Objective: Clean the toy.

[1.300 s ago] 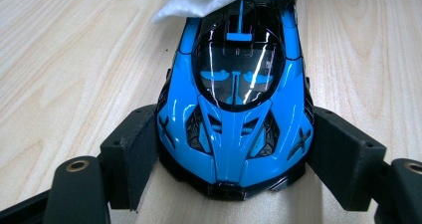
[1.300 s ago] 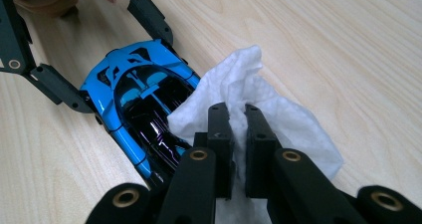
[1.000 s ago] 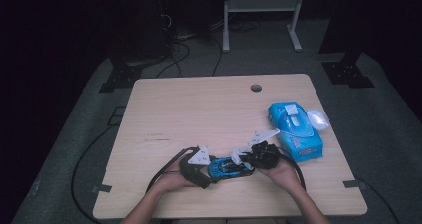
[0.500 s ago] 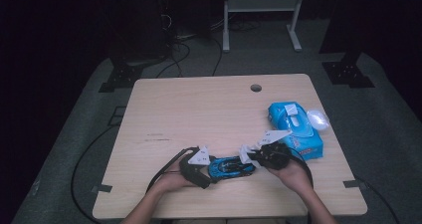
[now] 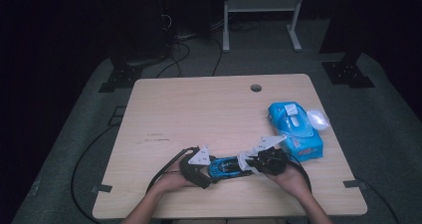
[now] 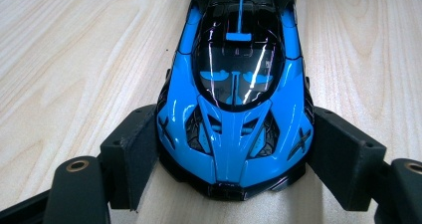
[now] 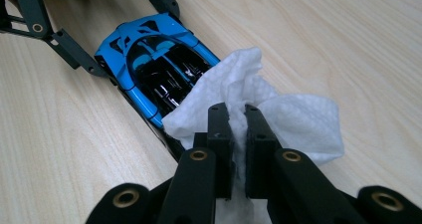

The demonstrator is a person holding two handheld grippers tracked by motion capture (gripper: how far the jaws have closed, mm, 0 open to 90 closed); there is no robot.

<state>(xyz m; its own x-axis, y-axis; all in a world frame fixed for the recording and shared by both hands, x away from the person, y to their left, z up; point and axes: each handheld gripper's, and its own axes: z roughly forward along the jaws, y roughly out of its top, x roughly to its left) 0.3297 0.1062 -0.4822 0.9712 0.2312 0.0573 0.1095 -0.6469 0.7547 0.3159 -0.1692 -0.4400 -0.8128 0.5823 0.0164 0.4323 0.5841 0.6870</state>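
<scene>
One blue toy car [image 6: 234,104] pinched at its nose by the left gripper [image 6: 234,159], one white wipe [image 7: 278,109] pinched by the right gripper [image 7: 238,129] against the car's rear, one blue wipes pack [image 5: 294,129] and one pale, perhaps plastic, lid [image 5: 317,118] near the table [image 5: 199,109] edge.

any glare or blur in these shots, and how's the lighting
High view: the table is lit, the room around it nearly black, detail soft. Left gripper view: sharp, with streaks of glare on the toy car windscreen. Right gripper view: the wipe is bright but keeps its texture, the jaws nearest the lens slightly soft.
</scene>
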